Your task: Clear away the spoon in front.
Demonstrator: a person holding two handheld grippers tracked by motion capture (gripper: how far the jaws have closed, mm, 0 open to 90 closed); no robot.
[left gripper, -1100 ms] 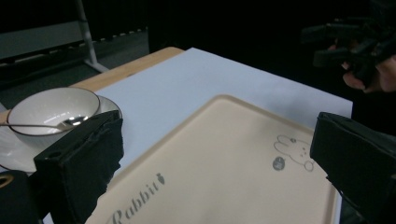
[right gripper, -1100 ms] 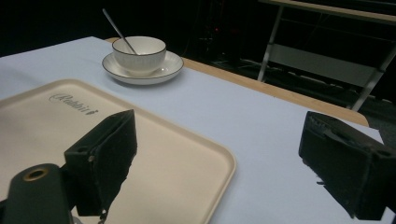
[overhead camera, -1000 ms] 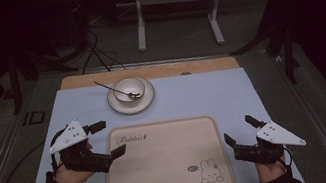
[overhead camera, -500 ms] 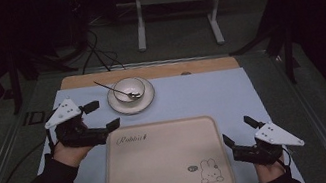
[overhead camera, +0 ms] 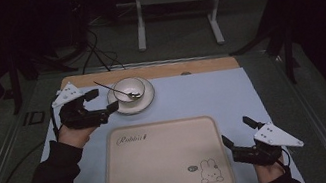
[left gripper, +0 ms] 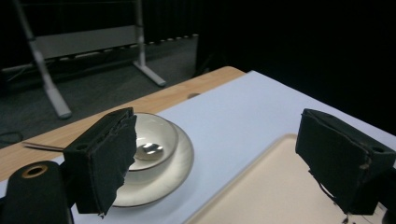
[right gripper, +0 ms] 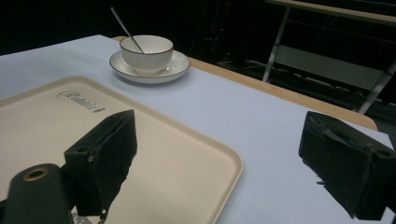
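High view, bowl (overhead camera: 129,88) on saucer (overhead camera: 148,99), spoon (overhead camera: 118,92) inside (handle leaning left)

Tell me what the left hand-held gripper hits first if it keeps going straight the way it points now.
Probably the saucer under the bowl. The left hand-held gripper points toward them with open jaws that have just been closing, nothing between them. Its nearer jaw tip seems just short of the saucer's rim, though depth is uncertain.

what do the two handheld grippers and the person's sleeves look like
Both the left gripper and the right gripper are black, each with two blocky jaws faced in black padding and a pale grey three-cornered plate on top. The person wears dark long sleeves.
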